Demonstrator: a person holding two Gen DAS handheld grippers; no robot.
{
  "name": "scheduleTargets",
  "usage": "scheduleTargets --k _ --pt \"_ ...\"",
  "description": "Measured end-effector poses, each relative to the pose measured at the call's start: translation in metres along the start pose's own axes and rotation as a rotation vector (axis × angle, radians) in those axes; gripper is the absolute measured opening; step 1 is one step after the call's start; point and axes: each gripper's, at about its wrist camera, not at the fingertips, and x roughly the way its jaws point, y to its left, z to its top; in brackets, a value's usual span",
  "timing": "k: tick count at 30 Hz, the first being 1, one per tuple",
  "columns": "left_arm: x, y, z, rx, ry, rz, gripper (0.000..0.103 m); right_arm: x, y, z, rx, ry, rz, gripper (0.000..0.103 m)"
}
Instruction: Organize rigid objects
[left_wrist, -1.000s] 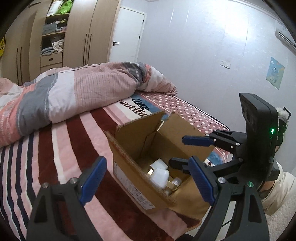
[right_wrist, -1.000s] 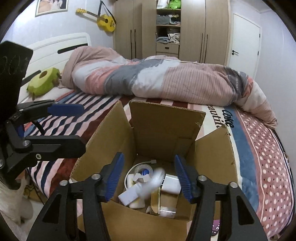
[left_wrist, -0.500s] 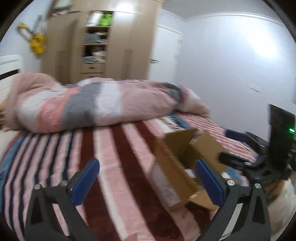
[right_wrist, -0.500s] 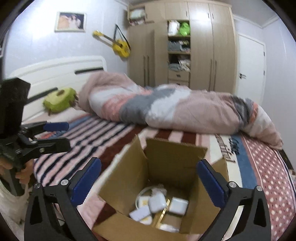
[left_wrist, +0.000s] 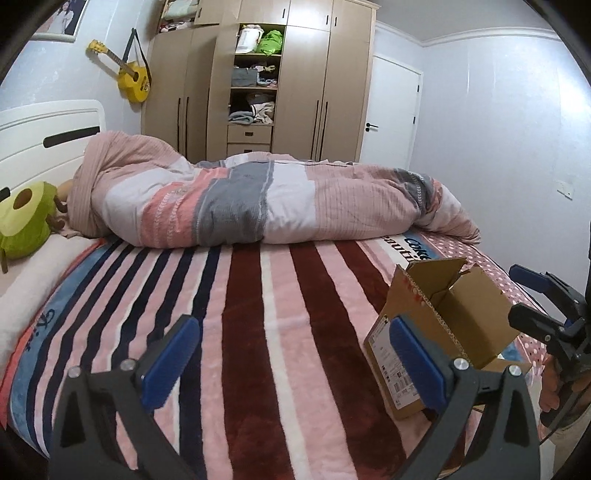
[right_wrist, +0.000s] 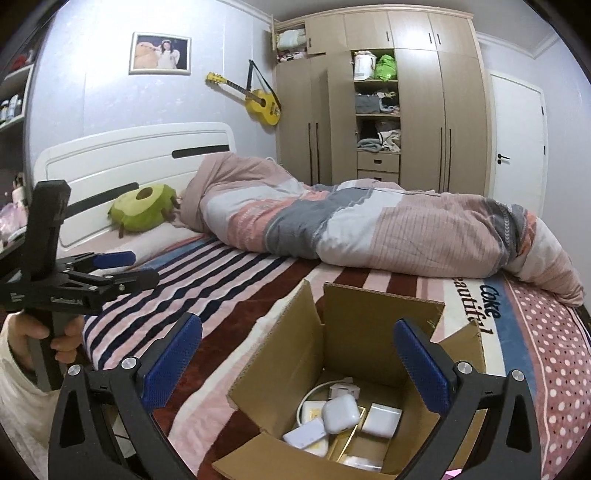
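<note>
An open cardboard box (right_wrist: 354, 332) sits on the striped bed near its foot-side edge; it also shows in the left wrist view (left_wrist: 439, 325). Inside lie several small white items, among them a white earbud case (right_wrist: 341, 412), a white square charger (right_wrist: 381, 424) and a white flat case (right_wrist: 306, 435). My right gripper (right_wrist: 297, 363) is open and empty, above and in front of the box. My left gripper (left_wrist: 291, 363) is open and empty over the striped blanket, left of the box. Each gripper shows in the other's view: the left (right_wrist: 122, 271), the right (left_wrist: 528, 299).
A rolled striped duvet (left_wrist: 258, 203) lies across the far side of the bed. A green avocado plush (right_wrist: 142, 212) rests by the white headboard (right_wrist: 129, 155). A wardrobe (left_wrist: 266, 81) and a door (left_wrist: 391, 118) stand behind. The striped blanket (left_wrist: 240, 314) covers the mattress.
Both grippers pulled back from the box and rose. The right gripper opened wide, leaving the white earbud case in the box. The left gripper swung left toward the bed's middle.
</note>
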Motion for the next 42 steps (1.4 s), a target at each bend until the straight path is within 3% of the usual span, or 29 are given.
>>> scheduleTargets --k 42 --pt "-0.01 -0.003 -0.001 0.022 -0.049 0.044 0.102 0.007 0.013 -0.002 0.005 0.013 0.019 0.103"
